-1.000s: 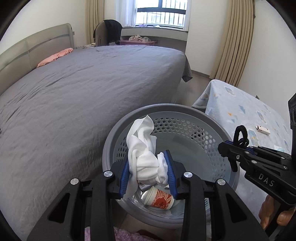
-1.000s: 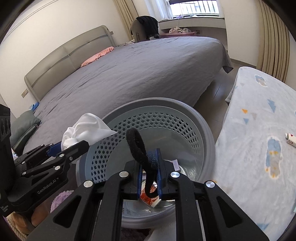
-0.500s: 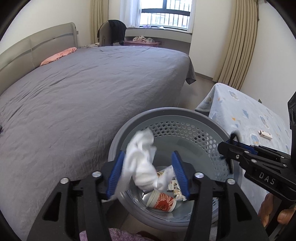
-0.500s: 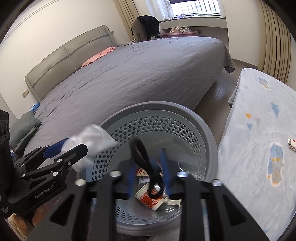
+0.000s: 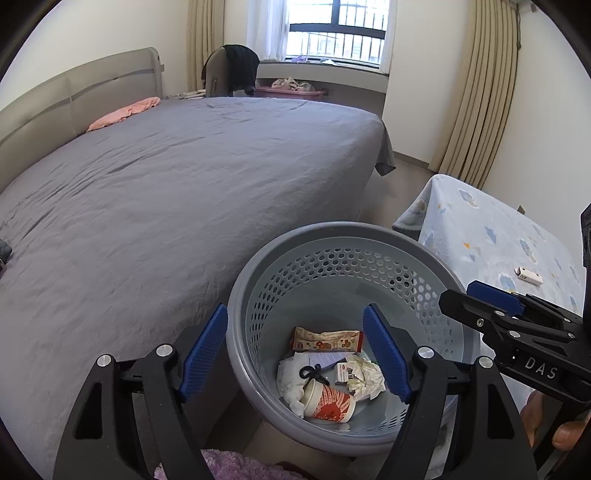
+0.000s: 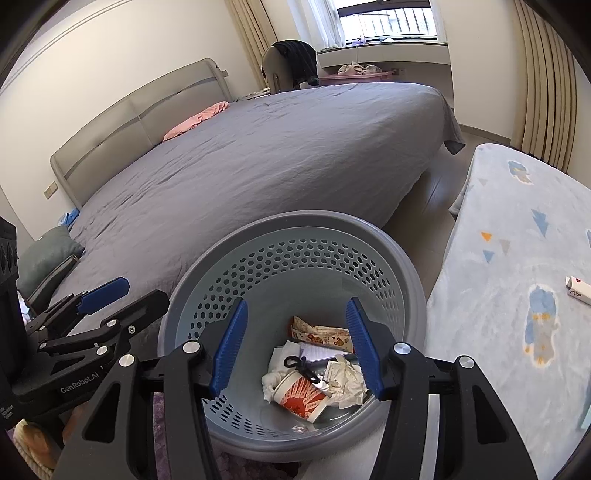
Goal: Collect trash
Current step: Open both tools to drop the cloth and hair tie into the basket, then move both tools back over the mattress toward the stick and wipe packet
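- Trash sits at the bottom of the grey perforated basket [image 5: 258,295]: white cloth wad [image 5: 290,384], black hair tie [image 5: 310,371] on top of it, red paper cup [image 5: 327,400] on its side, crumpled tissue [image 5: 364,376], snack wrapper [image 5: 325,339].
- Left gripper [image 5: 295,354] over the basket mouth, jaws opening, nothing betw. them.
- Right gripper [image 6: 295,347] beside it, also above the basket, jaws opening, nothing betw. them either.
- Step, I'd say: drop-off; both loads look to be in the bin.
- Next prob. calls for lifting both clear of the rim w/o snagging it, then finding more litter; small white box [image 5: 529,275] on the blue patterned cover [image 5: 491,236] to the right could be a candidate.
- Basket on the floor betw. grey bed [image 5: 166,192] and that cover.
- Room: pink cloth [image 5: 123,113] near headboard, window [image 5: 336,31], beige curtains [image 5: 476,92].
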`<state>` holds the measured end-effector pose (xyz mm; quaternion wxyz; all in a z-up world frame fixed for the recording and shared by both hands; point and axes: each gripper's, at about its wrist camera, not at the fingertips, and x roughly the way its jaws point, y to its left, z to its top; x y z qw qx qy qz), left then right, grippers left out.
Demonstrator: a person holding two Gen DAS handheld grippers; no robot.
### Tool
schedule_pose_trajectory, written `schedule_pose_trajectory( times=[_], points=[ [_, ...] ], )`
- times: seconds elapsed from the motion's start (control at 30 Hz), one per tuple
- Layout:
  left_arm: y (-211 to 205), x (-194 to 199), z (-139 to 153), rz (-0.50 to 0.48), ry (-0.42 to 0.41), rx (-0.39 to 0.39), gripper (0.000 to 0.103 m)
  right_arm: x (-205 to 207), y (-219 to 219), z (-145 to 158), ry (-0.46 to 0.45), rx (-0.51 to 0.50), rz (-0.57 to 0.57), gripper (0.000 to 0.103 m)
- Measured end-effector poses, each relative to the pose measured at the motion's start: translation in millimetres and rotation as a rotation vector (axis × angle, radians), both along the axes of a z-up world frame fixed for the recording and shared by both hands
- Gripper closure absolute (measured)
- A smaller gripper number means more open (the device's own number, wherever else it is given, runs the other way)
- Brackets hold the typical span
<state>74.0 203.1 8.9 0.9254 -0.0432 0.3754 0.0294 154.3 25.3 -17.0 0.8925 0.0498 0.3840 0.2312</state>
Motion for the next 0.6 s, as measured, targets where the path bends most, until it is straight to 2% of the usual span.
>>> schedule_pose_trajectory(
  times=[0.2, 0.6],
  points=[
    [-0.2, -3.9, 3.0, 0.004, -0.005, -0.001, 0.024, -6.3, -2.6, 2.0, -0.003, 0.003, -0.003, 0.049],
    [-7.1, -17.7, 11.6, -0.009, -0.019, -0.009, 0.023, -26.8, -20.1, 9.3, -0.017, 0.018, -0.035, 0.048]
  ],
)
